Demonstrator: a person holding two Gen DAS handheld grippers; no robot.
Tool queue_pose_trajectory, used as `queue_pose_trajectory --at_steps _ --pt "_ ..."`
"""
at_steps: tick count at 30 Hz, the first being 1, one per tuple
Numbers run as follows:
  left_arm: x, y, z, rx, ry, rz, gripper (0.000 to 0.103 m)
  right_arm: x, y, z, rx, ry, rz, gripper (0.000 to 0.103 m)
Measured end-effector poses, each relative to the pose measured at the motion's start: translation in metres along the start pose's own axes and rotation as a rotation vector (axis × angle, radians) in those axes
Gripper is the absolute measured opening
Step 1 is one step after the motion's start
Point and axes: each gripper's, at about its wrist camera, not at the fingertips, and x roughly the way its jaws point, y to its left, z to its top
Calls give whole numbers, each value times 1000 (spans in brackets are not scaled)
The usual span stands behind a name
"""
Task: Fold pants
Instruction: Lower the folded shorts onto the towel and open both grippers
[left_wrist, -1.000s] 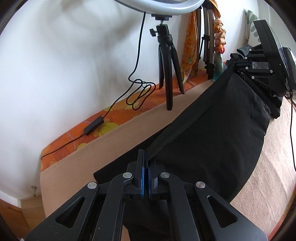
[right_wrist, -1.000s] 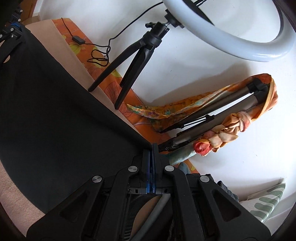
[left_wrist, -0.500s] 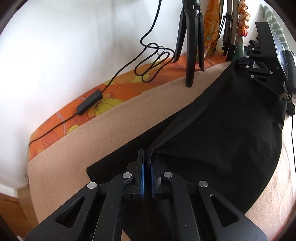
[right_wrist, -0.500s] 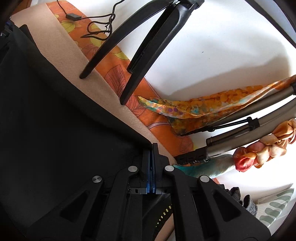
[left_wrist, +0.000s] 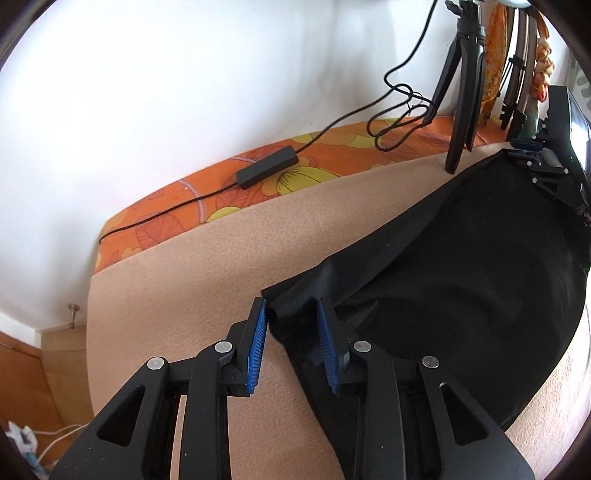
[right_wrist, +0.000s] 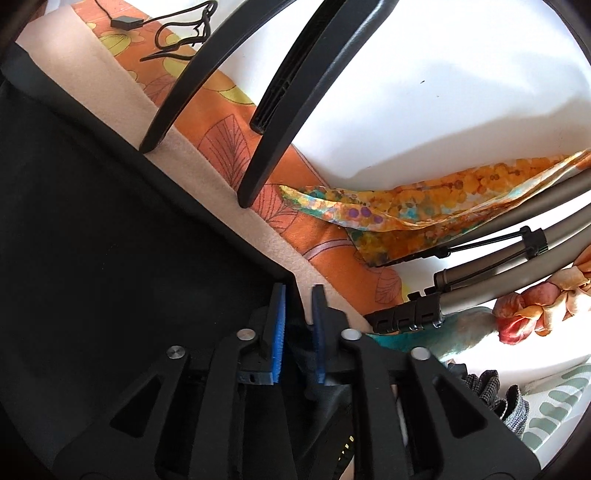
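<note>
The black pants (left_wrist: 461, 288) lie spread on a beige blanket (left_wrist: 192, 280). My left gripper (left_wrist: 291, 321) is open, its blue pads on either side of the pants' near corner, which rests on the blanket. My right gripper (right_wrist: 298, 306) is partly open at the pants' (right_wrist: 110, 258) far corner; the cloth edge sits between its pads. The right gripper also shows in the left wrist view (left_wrist: 532, 155) at the far end of the pants.
A black tripod (left_wrist: 461, 92) stands on the blanket's far edge, right by the pants' edge (right_wrist: 207, 88). A cable with an inline switch (left_wrist: 266, 171) lies on the orange floral sheet. Folded tripods and scarves (right_wrist: 461, 229) lean against the white wall.
Both grippers have lowered the pants' edge onto the blanket and opened, letting go of the cloth. The raised fold now lies flat.
</note>
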Motion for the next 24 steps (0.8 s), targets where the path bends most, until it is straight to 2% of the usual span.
queue_pose_trajectory --at_steps 1,2,3,5,8,12,16,21,24 --pt "-4 3 -1 -7 -7 7 27 -4 -2 0 6 -7 -4 58" --pt "-9 6 -2 -16 -14 14 27 -6 -5 0 12 -15 -15 65" --pt "-13 9 -3 -26 -22 11 27 -12 -7 -1 19 -26 -30 67" --pt "-26 11 -9 -38 -46 -4 27 -28 -12 -5 37 -37 -45 67" --pt "-43 5 -21 -51 -89 -66 27 -70 -14 -18 93 -104 29 68" --pt "-61 -19 -51 -24 -108 -183 27 -123 2 -46 148 -173 253 68" --pt "-70 -50 -79 14 -92 -319 27 -161 46 -72 114 -200 444 68" --pt "-75 -86 -98 51 -54 -451 27 -164 93 -77 47 -178 479 64" --pt "-73 -101 -101 89 -31 -470 27 -162 102 -71 62 -171 505 59"
